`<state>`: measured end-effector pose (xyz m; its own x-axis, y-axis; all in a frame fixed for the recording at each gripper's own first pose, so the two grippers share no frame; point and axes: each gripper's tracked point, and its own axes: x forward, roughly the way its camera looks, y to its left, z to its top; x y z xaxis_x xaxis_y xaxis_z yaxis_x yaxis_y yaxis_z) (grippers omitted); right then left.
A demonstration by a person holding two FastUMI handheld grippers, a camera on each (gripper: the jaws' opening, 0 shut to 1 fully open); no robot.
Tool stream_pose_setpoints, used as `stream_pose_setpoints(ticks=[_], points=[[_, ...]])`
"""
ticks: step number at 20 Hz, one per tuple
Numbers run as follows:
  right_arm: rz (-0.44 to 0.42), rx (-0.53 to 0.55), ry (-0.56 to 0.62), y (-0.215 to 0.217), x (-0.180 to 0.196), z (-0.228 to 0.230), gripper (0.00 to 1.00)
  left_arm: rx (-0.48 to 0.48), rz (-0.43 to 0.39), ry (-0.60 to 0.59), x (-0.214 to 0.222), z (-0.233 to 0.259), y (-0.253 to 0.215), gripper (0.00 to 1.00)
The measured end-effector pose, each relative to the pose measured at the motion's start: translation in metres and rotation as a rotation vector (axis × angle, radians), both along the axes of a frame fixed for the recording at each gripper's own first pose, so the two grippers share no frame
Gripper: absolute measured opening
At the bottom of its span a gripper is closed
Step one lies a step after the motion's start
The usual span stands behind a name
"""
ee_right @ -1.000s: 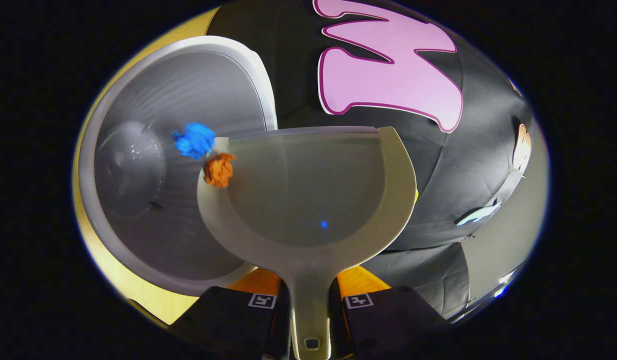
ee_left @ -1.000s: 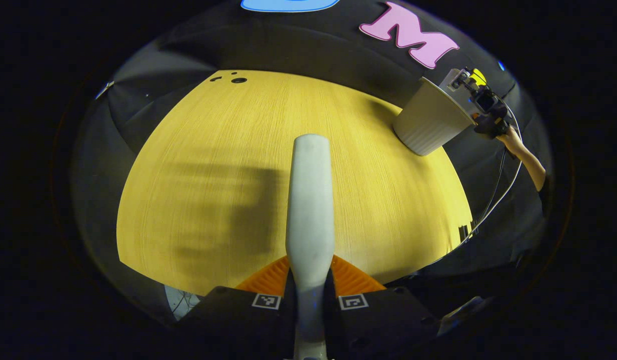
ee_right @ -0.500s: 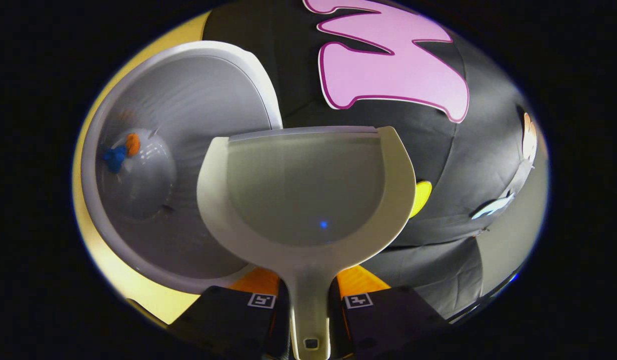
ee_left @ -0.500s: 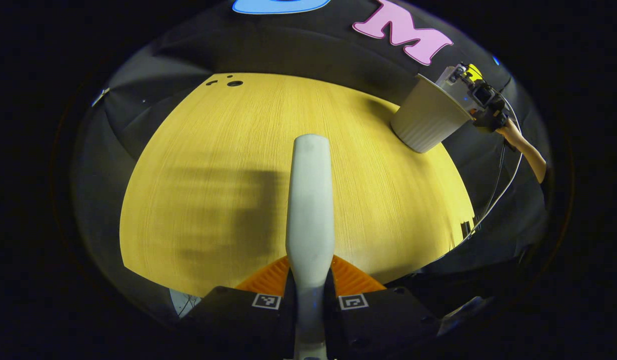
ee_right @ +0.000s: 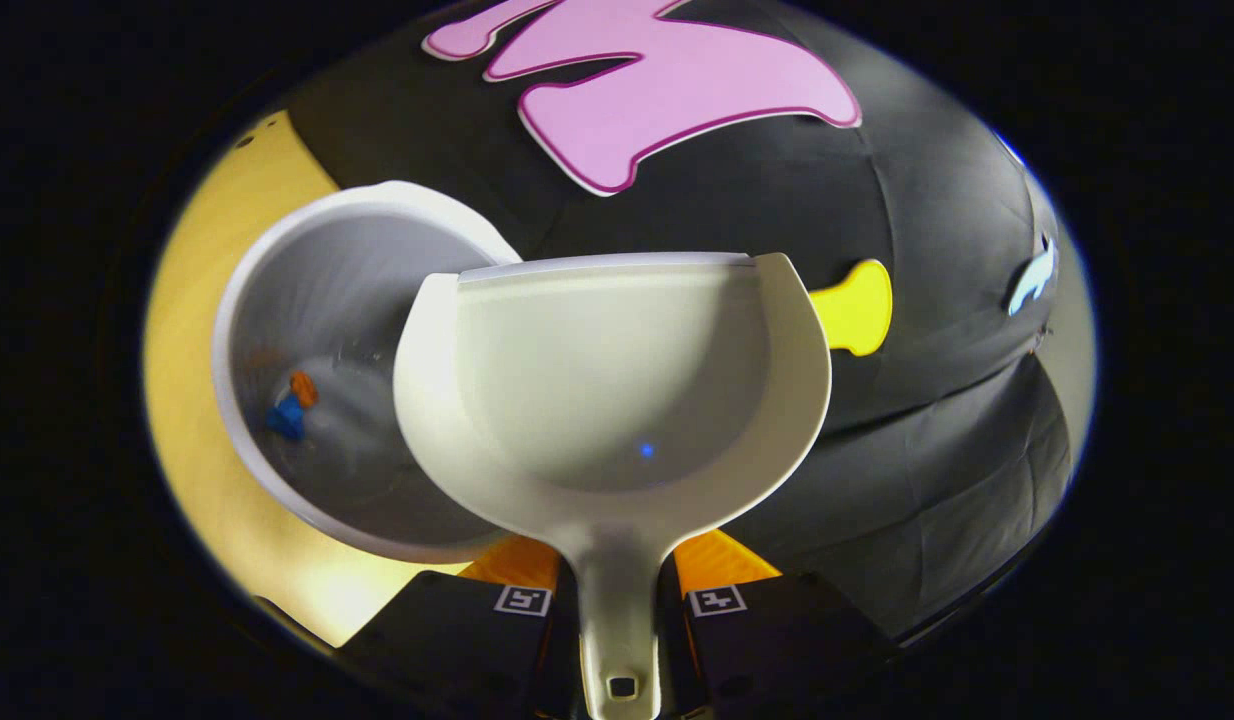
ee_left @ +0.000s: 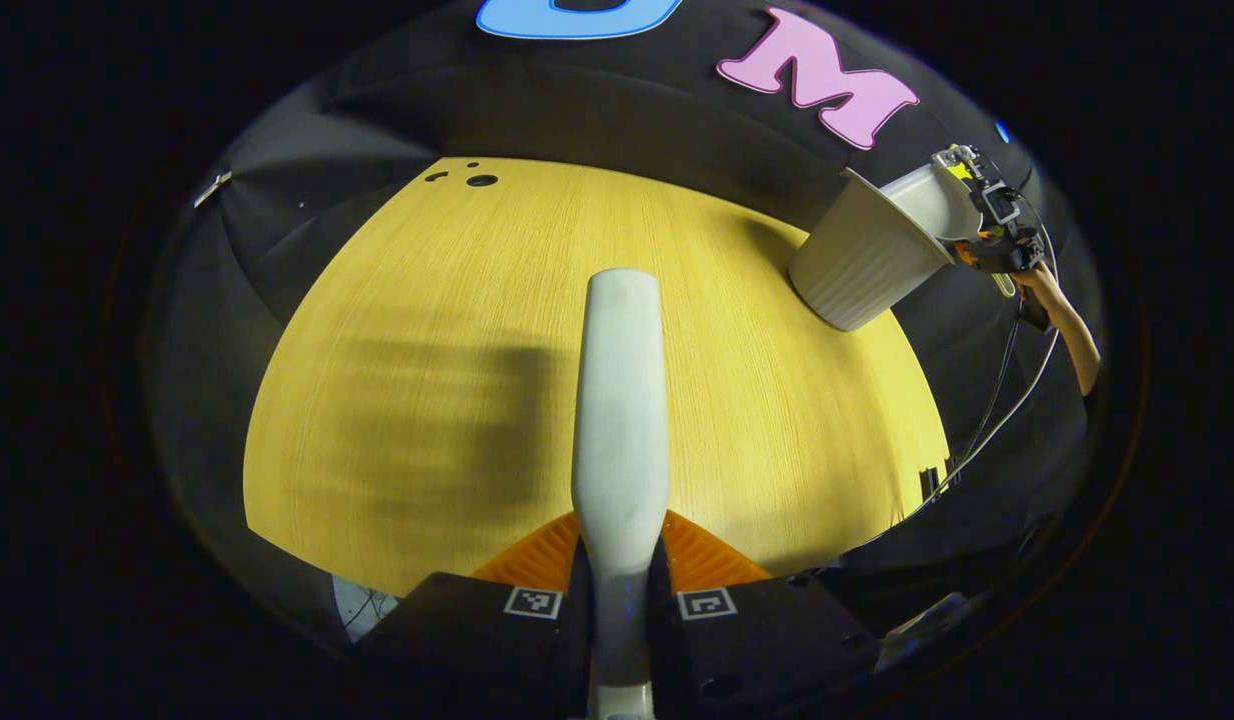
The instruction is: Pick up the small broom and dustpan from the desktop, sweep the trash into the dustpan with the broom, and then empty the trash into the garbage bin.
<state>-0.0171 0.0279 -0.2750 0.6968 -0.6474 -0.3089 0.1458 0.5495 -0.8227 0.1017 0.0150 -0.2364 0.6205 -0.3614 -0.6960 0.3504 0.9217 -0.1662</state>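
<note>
The left gripper [ee_left: 617, 600] is clamped on the broom handle [ee_left: 619, 400] above the wooden desktop [ee_left: 427, 350]. The right gripper [ee_right: 617, 610] is clamped on the dustpan [ee_right: 617, 380], held beside the white garbage bin [ee_right: 307, 300], where blue trash [ee_right: 285, 417] and orange trash [ee_right: 303, 388] lie. No readable writing shows on them.

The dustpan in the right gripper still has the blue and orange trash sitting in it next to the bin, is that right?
Not quite. The right gripper view shows the dustpan empty; the blue scrap and orange scrap lie at the bottom of the garbage bin. The right gripper does hold the dustpan beside the bin.
</note>
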Motion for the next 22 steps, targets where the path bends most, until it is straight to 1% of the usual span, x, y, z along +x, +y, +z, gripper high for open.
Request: stream_pose_setpoints(ticks=[3,4,6,7,11,12,13,14,15,16,17,19,20,22], points=[[-0.020,0.131,-0.088,0.000,0.007,0.014,0.35,-0.004,0.009,-0.018,-0.001,0.006,-0.004,0.27],[-0.020,0.168,-0.115,0.001,0.007,0.020,0.35,-0.009,0.010,-0.024,-0.002,0.009,-0.005,0.28],[-0.008,0.241,-0.174,0.008,0.006,0.034,0.35,-0.013,0.006,-0.032,-0.005,0.011,-0.009,0.27],[-0.002,0.276,-0.201,0.010,0.006,0.038,0.35,-0.012,0.003,-0.039,-0.007,0.011,-0.009,0.28],[0.044,0.458,-0.304,0.027,0.015,0.055,0.35,-0.017,0.007,-0.052,-0.016,0.011,-0.010,0.27],[0.060,0.507,-0.322,0.032,0.016,0.059,0.37,-0.020,0.011,-0.055,-0.018,0.010,-0.010,0.26],[0.082,0.552,-0.335,0.038,0.019,0.063,0.35,-0.022,0.015,-0.059,-0.022,0.008,-0.009,0.28],[0.109,0.592,-0.340,0.041,0.018,0.067,0.35,-0.024,0.018,-0.062,-0.025,0.007,-0.008,0.28],[0.137,0.626,-0.337,0.045,0.020,0.069,0.37,-0.025,0.021,-0.063,-0.028,0.005,-0.009,0.26],[0.165,0.656,-0.330,0.047,0.021,0.070,0.37,-0.027,0.025,-0.063,-0.031,0.003,-0.009,0.27],[0.191,0.682,-0.318,0.049,0.022,0.068,0.35,-0.029,0.030,-0.064,-0.032,0.001,-0.009,0.28],[0.237,0.727,-0.272,0.053,0.021,0.067,0.35,-0.035,0.039,-0.064,-0.036,-0.002,-0.007,0.28],[0.258,0.752,-0.245,0.054,0.018,0.066,0.35,-0.034,0.043,-0.068,-0.037,-0.004,-0.007,0.26],[0.302,0.790,-0.195,0.056,0.017,0.067,0.35,-0.030,0.046,-0.079,-0.039,-0.004,-0.006,0.28]])
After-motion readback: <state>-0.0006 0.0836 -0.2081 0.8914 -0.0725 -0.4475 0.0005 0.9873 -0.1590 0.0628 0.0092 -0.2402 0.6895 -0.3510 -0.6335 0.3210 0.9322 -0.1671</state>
